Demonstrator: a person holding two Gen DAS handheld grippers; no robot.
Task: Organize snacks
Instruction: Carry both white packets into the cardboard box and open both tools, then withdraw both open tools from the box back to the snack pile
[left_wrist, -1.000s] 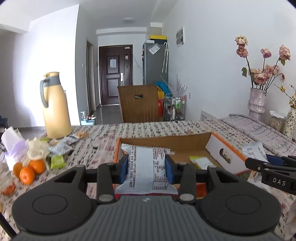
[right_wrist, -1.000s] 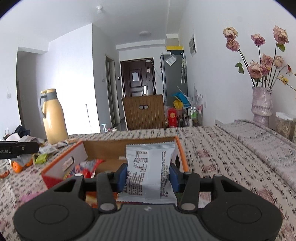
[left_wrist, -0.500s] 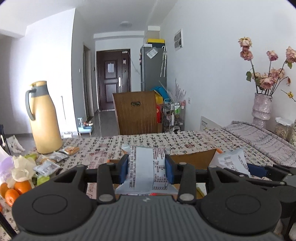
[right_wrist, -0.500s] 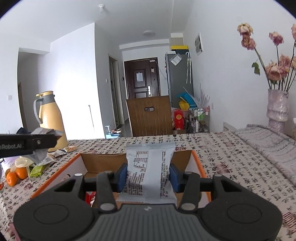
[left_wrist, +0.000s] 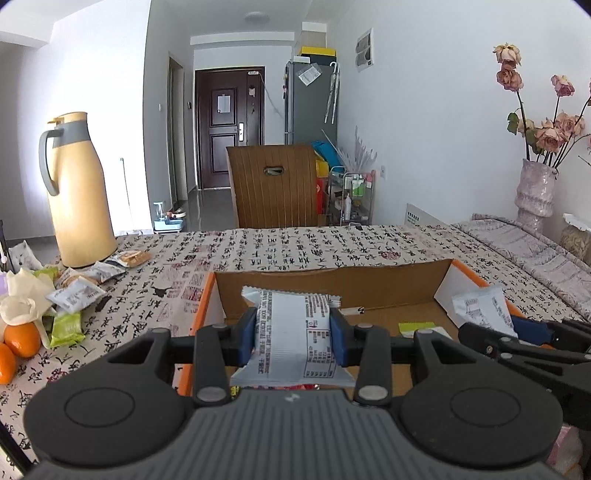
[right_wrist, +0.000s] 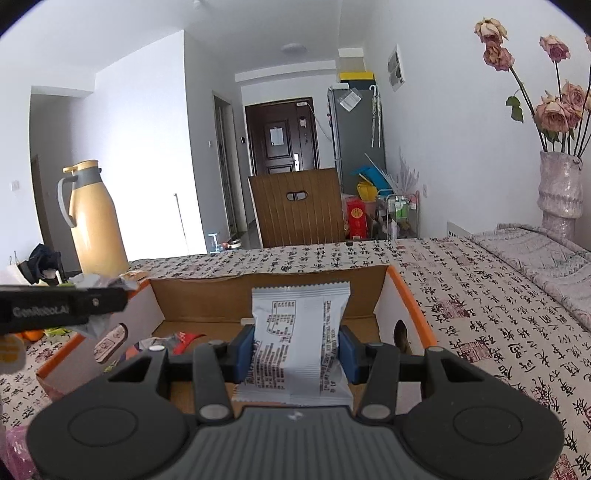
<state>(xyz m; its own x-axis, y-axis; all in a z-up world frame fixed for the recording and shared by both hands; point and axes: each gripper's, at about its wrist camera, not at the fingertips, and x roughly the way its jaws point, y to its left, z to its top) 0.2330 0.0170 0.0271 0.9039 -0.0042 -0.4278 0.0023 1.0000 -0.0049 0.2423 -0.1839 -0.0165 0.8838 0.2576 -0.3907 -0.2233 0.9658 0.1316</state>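
Over the open cardboard box near the tabletop's front edge, my left claw pinches one white snack packet and my right claw pinches another white packet. Only the left view shows the loose snacks and oranges by the tabletop's left edge. Both claws' bodies hide the box's near floor, and the packets' print is too small to read.

Thermos jug: tan with grey handle, upright at the counter's far left.
Oranges: at the left edge.
Vase: dried roses, far right.
Chair: wooden, behind the counter.
Door: dark, closed.
Fridge: grey, beside the door.
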